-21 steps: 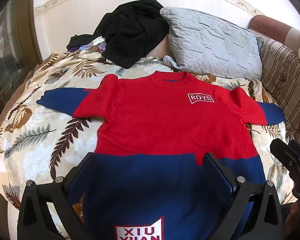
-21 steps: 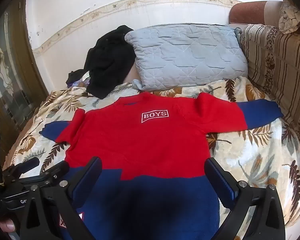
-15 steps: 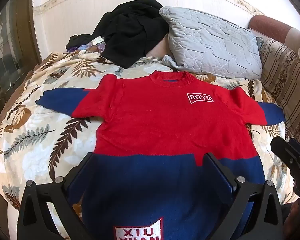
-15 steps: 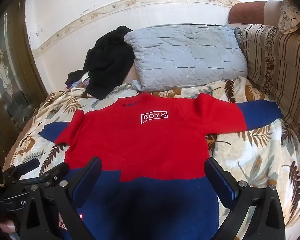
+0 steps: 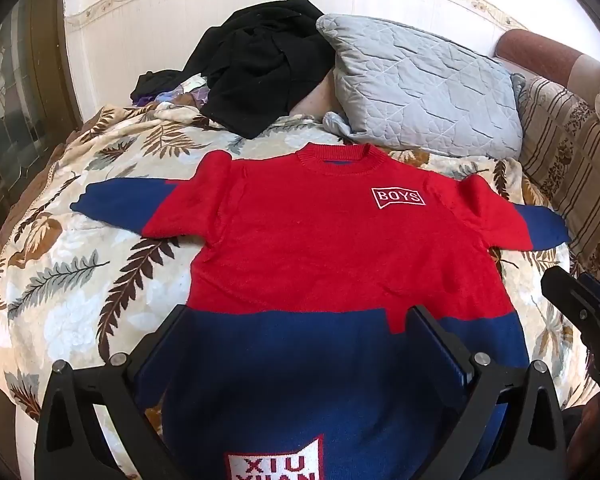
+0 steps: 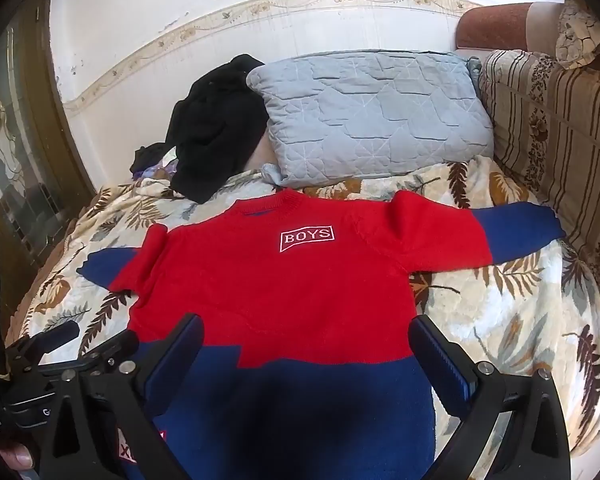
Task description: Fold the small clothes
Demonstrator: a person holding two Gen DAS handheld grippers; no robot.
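Small red-and-blue knitted sweater point(image 5: 332, 264) lay flat, front up, sleeves spread, on leaf-print bedspread point(image 5: 80, 280). Left tool point(image 5: 300, 344) and right tool point(image 6: 304, 352) hovered above blue hem, both spread wide, pinching nothing. Risk: soft bedding could get caught with knit; uneven pulls could skew fold; sleeves might drag.

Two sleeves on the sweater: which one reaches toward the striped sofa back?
The sleeve on the picture's right, on the BOYS label side; its blue cuff ends beside the striped sofa back. The other sleeve points toward the door side.
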